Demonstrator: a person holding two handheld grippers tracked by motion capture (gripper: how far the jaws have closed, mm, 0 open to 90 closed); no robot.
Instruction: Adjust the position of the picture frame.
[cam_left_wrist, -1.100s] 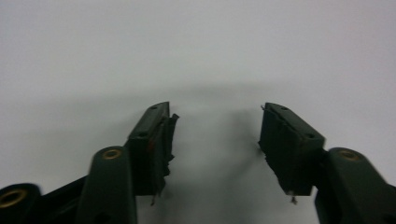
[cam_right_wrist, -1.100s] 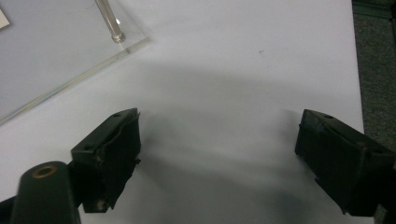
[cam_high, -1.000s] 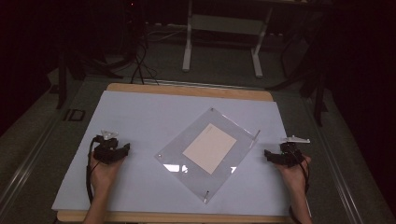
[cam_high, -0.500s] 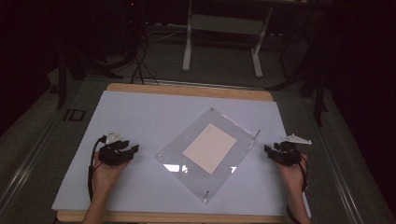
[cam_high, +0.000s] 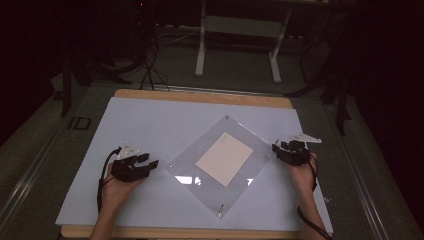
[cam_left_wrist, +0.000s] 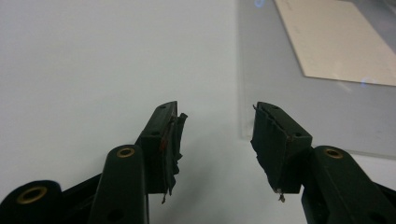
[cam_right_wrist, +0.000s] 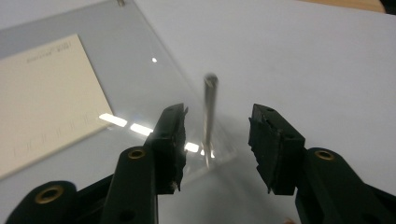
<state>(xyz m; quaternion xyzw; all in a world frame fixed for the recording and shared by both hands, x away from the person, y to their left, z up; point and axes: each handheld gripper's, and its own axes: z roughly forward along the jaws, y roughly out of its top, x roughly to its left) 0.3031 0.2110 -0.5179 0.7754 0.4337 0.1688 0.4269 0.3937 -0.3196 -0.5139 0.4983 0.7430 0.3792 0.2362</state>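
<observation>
High view, frame: the clear acrylic frame (cam_high: 220, 165) lies flat mid-table on the white mat (cam_high: 160, 125), turned like a diamond, with the cream card (cam_high: 224, 158) inside it.
High view, tongs: my left gripper (cam_high: 150, 165) sits just off the frame's left corner; my right gripper (cam_high: 276, 148) is at its right corner.
Left gripper view: my jaws stand half wide with nothing between them; the frame's edge (cam_left_wrist: 243, 93) runs away just beyond my right-hand pad.
Right gripper view: my jaws have just been narrowing, and the steel corner pin (cam_right_wrist: 208, 116) stands between them, pads not yet touching it.
Pin axis: upright, long axis up from the frame's corner.
Card axis: I cannot tell its long side from here.
Doing it well: I judge I should centre the pin, close squarely on its shaft, and steady the frame with my left.
</observation>
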